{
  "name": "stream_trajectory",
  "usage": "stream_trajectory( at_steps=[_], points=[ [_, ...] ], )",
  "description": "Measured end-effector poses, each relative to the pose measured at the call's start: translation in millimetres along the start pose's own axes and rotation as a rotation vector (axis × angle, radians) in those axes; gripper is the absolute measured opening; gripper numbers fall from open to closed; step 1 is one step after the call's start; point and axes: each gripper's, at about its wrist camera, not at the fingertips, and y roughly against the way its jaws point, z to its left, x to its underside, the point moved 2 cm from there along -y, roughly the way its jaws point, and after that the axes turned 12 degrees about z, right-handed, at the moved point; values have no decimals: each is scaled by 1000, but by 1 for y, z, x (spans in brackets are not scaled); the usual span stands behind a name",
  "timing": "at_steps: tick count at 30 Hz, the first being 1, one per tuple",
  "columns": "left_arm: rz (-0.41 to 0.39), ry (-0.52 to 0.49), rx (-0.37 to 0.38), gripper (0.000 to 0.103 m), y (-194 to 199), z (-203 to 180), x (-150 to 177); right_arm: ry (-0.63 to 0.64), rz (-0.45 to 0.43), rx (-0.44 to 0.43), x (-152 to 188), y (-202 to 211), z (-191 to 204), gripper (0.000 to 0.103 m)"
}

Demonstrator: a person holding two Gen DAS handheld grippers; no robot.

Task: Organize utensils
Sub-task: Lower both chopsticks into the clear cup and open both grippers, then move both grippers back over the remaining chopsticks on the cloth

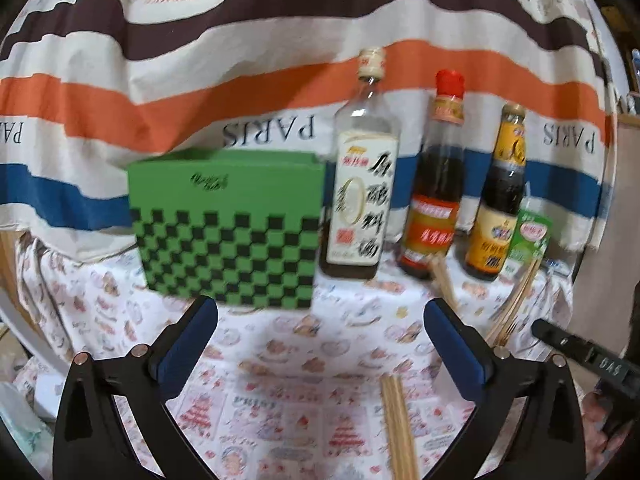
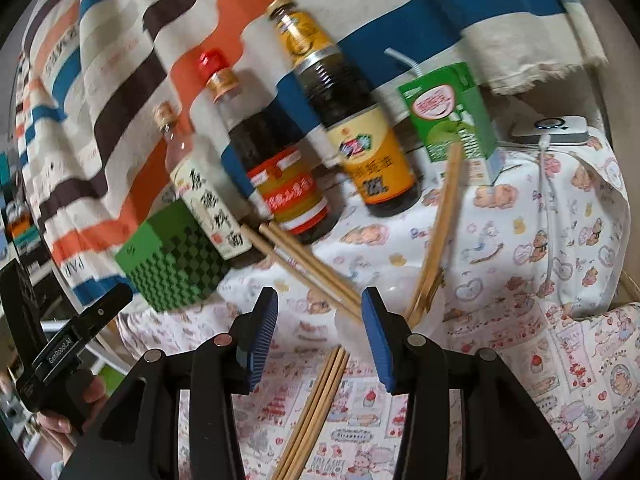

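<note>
Green and black checks cover the one box (image 1: 228, 228) on your surface (image 1: 280, 344), standing at the left end of a row; its open top faces away, so you cannot tell what it holds. Beside it stand three bottles: a clear one with a white label (image 1: 362, 184) just next to the box, a red-capped dark one (image 1: 434, 184), and a yellow-labelled dark one (image 1: 498, 200). One green drink carton (image 2: 450, 114) with a straw ends the row. Bamboo chopsticks lie loose on the patterned cloth in three bunches: one (image 2: 308, 268) slanting out from the foot of the bottles, one (image 2: 434, 240) leaning up toward the carton, and one (image 2: 316, 408) lying below your right gripper (image 2: 320, 336); the sticks blur together, so a count is not possible. Your right gripper has its jaws partly apart with nothing pinched between them. Your left gripper (image 1: 320, 344) stands spread wide and empty, facing the box.
</note>
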Motion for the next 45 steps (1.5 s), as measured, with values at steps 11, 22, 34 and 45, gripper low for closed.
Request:
stream_trajectory(
  at_steps=[11,22,34,45],
  points=[
    [196,-38,14,102,-44,11,43,52,83,40,9,-19,13,52],
    [376,-33,-2,102,-77,10,75,37,198,127,23,-56,9,51],
    [428,-49,-90,102,-85,10,84,66,381,188,44,-91,13,51],
    [345,-8,-179,102,-65,28,72,118,618,277,83,-122,38,39]
  ],
)
